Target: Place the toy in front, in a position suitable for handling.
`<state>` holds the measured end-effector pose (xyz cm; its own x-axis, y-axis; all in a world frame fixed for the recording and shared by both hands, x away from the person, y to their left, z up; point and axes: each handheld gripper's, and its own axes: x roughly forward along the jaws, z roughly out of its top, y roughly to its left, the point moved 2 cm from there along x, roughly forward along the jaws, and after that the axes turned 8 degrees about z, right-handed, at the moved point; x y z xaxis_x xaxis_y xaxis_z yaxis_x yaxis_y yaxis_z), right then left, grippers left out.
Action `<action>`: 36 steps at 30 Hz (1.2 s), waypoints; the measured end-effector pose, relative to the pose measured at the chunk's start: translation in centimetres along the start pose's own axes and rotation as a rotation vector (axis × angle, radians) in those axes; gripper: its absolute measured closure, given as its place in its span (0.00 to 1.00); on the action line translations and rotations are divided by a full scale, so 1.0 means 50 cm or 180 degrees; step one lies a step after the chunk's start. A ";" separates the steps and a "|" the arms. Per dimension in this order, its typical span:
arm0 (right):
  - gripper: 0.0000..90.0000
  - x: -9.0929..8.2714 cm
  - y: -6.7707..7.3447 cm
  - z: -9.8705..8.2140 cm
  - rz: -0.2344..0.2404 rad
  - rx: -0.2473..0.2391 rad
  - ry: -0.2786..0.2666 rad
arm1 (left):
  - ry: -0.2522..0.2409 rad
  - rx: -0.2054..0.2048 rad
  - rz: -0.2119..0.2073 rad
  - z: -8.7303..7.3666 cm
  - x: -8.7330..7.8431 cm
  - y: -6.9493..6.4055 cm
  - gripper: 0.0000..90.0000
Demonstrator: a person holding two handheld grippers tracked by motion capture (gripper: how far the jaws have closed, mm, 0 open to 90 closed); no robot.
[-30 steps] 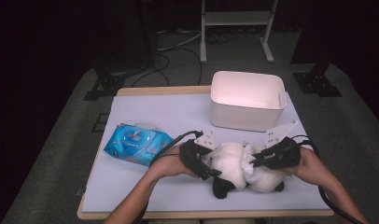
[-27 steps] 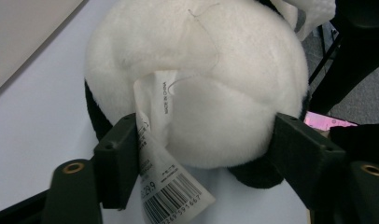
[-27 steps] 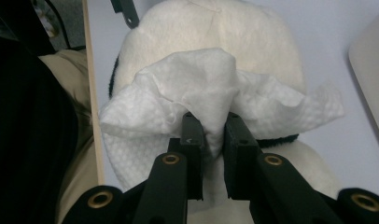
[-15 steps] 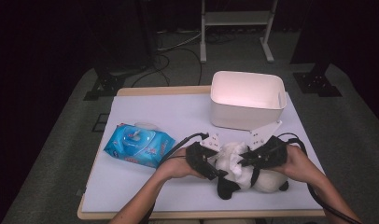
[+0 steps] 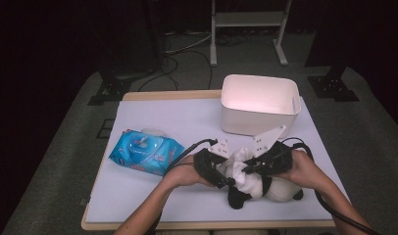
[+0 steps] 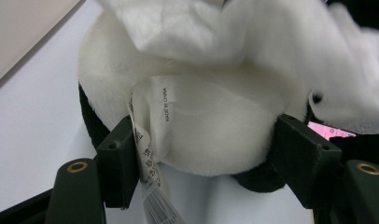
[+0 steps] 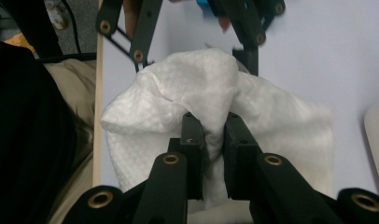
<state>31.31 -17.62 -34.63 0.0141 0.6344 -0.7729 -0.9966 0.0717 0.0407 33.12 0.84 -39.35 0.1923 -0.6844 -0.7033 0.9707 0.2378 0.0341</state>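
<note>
A black-and-white plush toy (image 5: 280, 190) lies near the table's front edge. My left gripper (image 5: 230, 180) comes in from the left and is shut on the toy's rounded white part (image 6: 215, 135). A sewn-in label (image 6: 150, 130) hangs by one pad. Its jaws have just been closing a little, with the plush between them. My right gripper (image 5: 249, 169) comes in from the right, shut on a crumpled white wipe (image 7: 178, 93). The wipe (image 5: 245, 164) rests on top of the toy, against the left gripper's jaws.
A white plastic bin (image 5: 260, 105) stands at the back right of the white-topped table (image 5: 162, 117). A blue pack of wet wipes (image 5: 145, 151) lies to the left of my hands. The table's wooden front edge runs just below the toy.
My right gripper has moved left with the wipe, across the top of the plush toward the left gripper. The left hand has stayed nearly in place.
</note>
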 end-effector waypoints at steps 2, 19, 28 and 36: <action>0.88 -0.013 0.003 -0.017 -0.0036 0.0066 0.0024 | 0.0014 0.0001 -0.0004 -0.001 -0.001 0.001 0.33; 0.88 -0.010 0.037 -0.045 -0.0071 0.0007 0.0106 | 0.0037 -0.0029 0.0075 0.007 0.008 0.003 0.35; 0.88 0.028 0.030 0.001 0.0112 -0.0144 0.0138 | 0.0055 -0.0017 0.0070 0.000 0.006 0.002 0.34; 0.88 -0.003 -0.001 -0.003 0.0005 -0.0031 0.0050 | 0.0066 0.0032 0.0063 0.001 0.004 -0.008 0.33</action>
<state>31.34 -17.83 -34.61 0.0114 0.6224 -0.7826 -0.9974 0.0631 0.0357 32.76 0.55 -39.48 0.2085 -0.6651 -0.7170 0.9682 0.2440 0.0551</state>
